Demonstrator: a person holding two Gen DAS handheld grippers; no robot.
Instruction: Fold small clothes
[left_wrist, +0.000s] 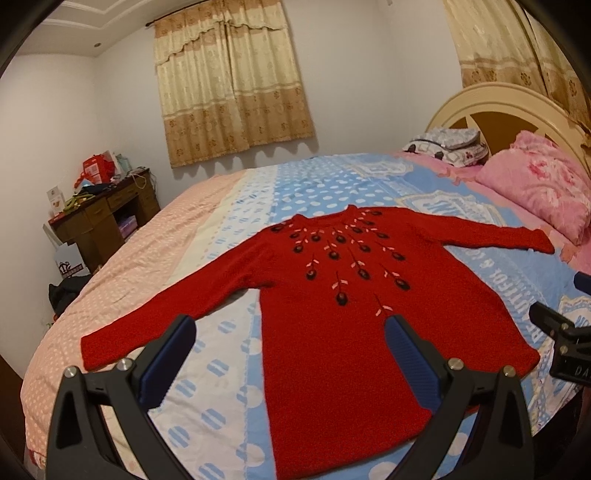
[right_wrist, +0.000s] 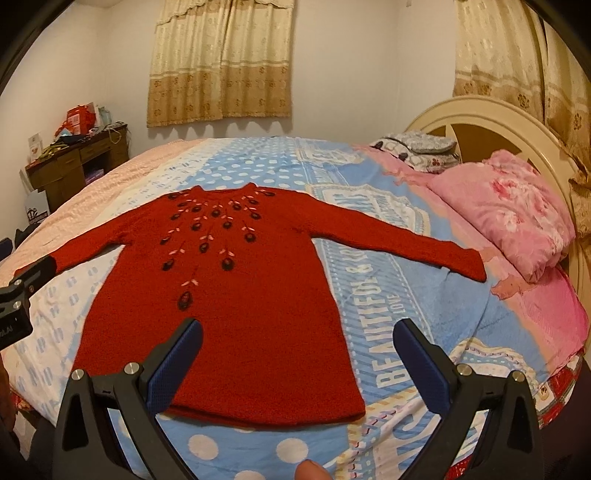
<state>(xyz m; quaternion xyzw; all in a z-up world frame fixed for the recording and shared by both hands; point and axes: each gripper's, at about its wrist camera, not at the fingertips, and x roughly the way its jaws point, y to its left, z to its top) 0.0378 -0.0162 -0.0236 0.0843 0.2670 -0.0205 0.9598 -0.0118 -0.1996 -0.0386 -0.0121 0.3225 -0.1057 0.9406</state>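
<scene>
A red knitted sweater (left_wrist: 332, 325) (right_wrist: 236, 317) with dark flower and pink leaf embroidery below the neck lies flat, front up, on the bed, both sleeves spread out to the sides. My left gripper (left_wrist: 291, 332) hovers open above the sweater's lower left part, near the left armpit, holding nothing. My right gripper (right_wrist: 299, 336) hangs open over the sweater's lower right hem, also holding nothing. The right gripper's black body (left_wrist: 565, 339) shows at the right edge of the left wrist view, and the left gripper's body (right_wrist: 18, 299) at the left edge of the right wrist view.
The bed carries a blue dotted blanket (left_wrist: 314, 192) (right_wrist: 388, 295) with lettering and a peach quilt (left_wrist: 147, 251). A pink pillow (right_wrist: 506, 210) and folded grey bedding (right_wrist: 417, 151) lie by the cream headboard (right_wrist: 472, 122). A cluttered brown desk (left_wrist: 99, 218) stands at the far left. A fingertip (right_wrist: 310, 470) shows below.
</scene>
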